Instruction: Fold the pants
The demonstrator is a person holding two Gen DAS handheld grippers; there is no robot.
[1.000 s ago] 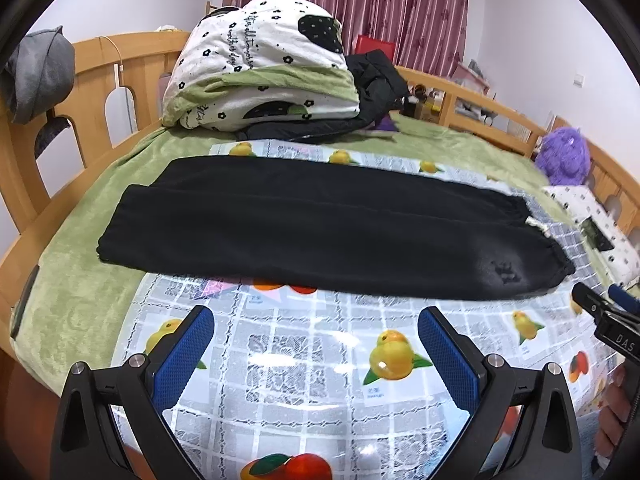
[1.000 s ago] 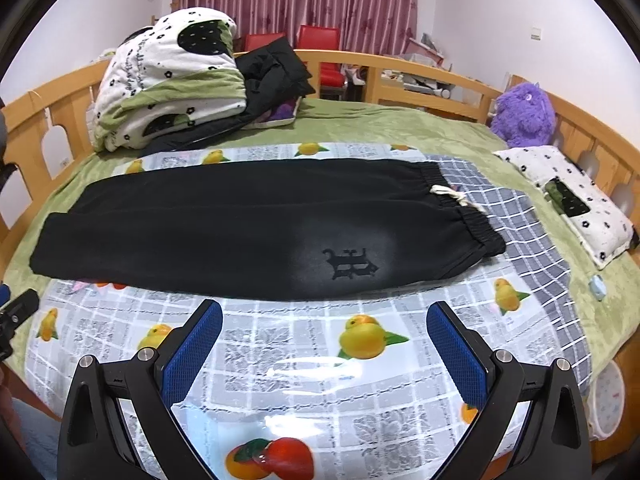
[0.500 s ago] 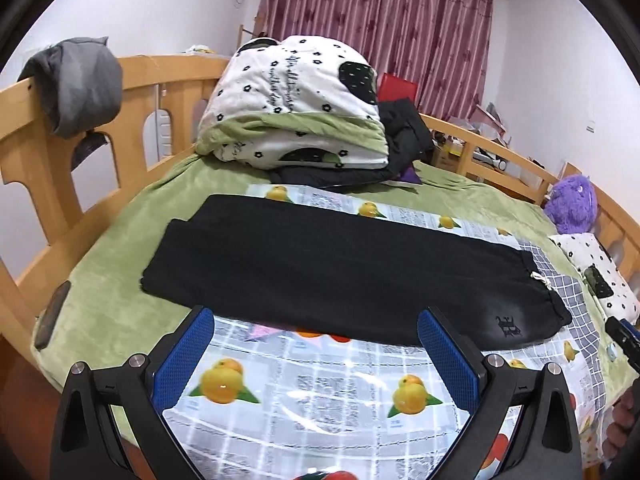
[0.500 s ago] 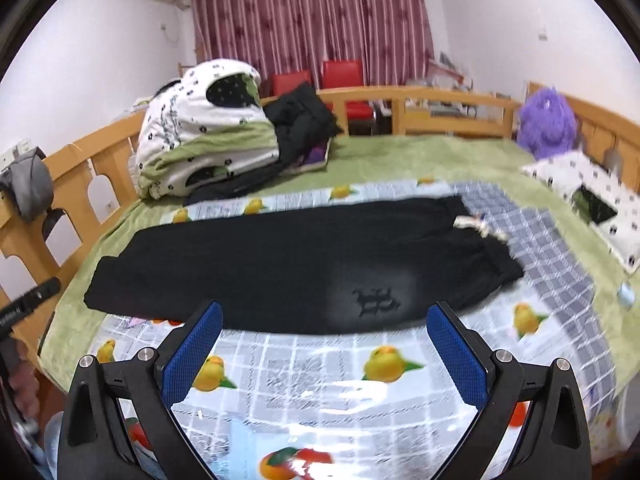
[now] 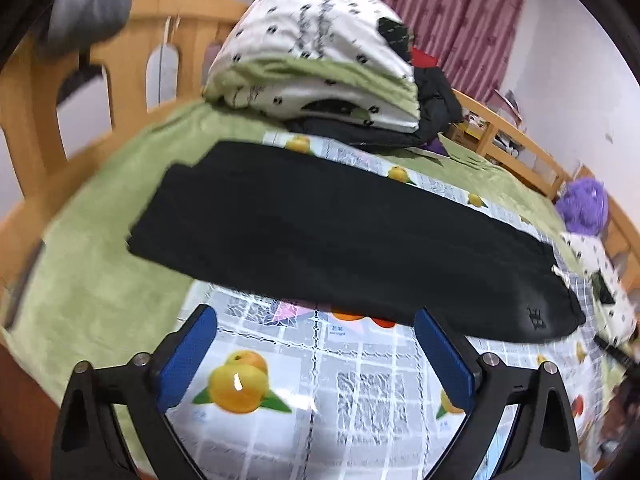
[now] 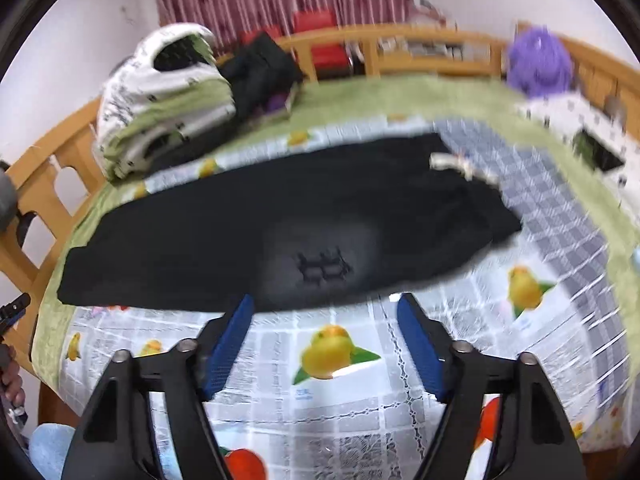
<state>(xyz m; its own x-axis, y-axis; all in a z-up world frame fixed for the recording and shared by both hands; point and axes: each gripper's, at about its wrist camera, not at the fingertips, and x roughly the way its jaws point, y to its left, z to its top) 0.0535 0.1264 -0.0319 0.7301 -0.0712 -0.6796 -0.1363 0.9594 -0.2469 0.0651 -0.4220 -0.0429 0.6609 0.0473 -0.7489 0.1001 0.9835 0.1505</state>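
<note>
Two grippers hang over the near edge of a bed, each pointing down at a pair of black pants (image 5: 340, 240) laid flat and lengthwise on a glossy fruit-print cloth (image 5: 312, 392). The left gripper (image 5: 316, 354) has its jaws wide, though they have just been closing a little, and only the printed cloth shows between its blue pads; the near hem of the pants lies just beyond the fingertips. The right gripper (image 6: 324, 344) has jaws that have just been closing more markedly and now stand at a middling gap, again with nothing between them, the tips just short of the near edge of the pants, below a small dark emblem (image 6: 324, 268) on the fabric. The leg cuffs lie at the left end, over the green blanket (image 5: 92, 280), and the waistband with its pale drawstring (image 6: 460, 164) lies at the right end on a grey checked part of the cloth. At the far left of the bed sits a folded white and green quilt (image 5: 320, 68) with dark clothing heaped just beside it. A purple plush toy (image 6: 538, 62) rests at the far right against the wooden bed rail (image 6: 400, 44). Both views are blurred.
</note>
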